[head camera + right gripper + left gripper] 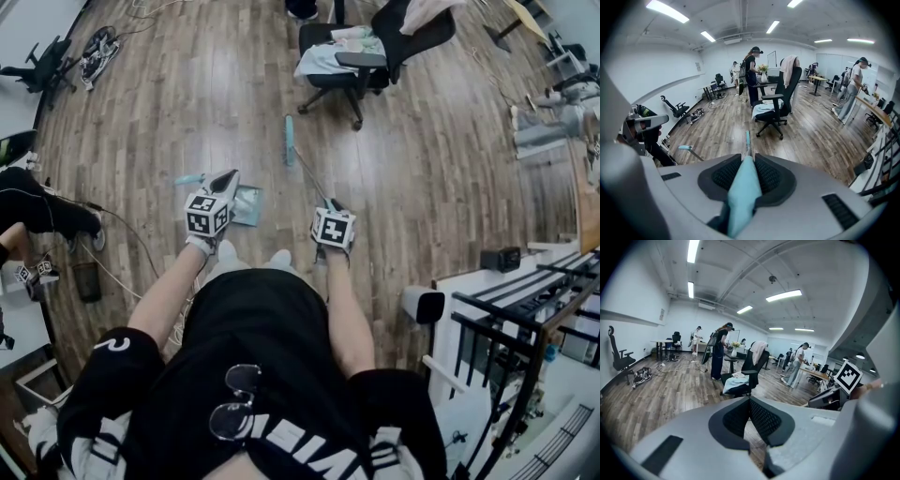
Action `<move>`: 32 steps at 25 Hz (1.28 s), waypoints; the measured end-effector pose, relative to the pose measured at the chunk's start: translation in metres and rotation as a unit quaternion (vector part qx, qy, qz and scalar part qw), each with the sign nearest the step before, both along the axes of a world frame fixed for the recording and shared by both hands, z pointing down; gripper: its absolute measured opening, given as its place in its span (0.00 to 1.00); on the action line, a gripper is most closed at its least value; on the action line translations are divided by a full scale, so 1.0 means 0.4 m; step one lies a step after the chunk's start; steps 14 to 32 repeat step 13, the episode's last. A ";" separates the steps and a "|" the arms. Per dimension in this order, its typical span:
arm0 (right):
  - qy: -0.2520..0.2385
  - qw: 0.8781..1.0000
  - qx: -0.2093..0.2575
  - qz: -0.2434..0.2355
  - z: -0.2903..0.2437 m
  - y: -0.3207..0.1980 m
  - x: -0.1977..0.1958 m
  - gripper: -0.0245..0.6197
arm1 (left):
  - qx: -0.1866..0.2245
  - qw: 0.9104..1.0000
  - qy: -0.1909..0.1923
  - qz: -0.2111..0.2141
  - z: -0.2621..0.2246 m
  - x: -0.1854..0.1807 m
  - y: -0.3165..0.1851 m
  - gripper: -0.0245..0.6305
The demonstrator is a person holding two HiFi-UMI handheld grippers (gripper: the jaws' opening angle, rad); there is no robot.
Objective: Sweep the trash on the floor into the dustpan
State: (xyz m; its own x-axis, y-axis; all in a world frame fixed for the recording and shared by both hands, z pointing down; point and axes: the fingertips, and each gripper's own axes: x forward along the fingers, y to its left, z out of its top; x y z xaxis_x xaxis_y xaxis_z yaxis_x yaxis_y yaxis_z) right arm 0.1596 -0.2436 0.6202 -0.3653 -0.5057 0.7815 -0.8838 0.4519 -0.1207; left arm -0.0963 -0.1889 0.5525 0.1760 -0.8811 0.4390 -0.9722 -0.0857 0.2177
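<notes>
Underfoot, one teal dustpan (247,205) lies on the wooden floor (431,187), just right of the left tool (227,178) and close in front of the person's feet. Whether anything lies in it is too small to tell. One teal broom (290,141) runs from the right tool (330,203) out to the far floor, and its head stops short of the one office chair (361,56) draped with cloth. The right gripper view adds what the head view cannot show: that tool's jaws are clamped on the broom's handle. The left gripper view shows its own jaws touching at the tips with nothing between them. The dustpan's pan shows in the head view alone.
</notes>
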 end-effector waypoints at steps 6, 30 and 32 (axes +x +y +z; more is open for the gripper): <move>0.000 1.000 0.002 0.006 -0.003 0.001 0.019 0.17 | -0.004 1.000 -0.004 0.005 0.001 0.019 0.003 0.04; -0.002 1.000 0.000 0.010 0.004 -0.001 0.033 0.17 | -0.007 1.000 -0.004 0.007 0.013 0.031 -0.001 0.04; -0.002 1.000 0.000 0.010 0.004 -0.001 0.033 0.17 | -0.007 1.000 -0.004 0.007 0.013 0.031 -0.001 0.04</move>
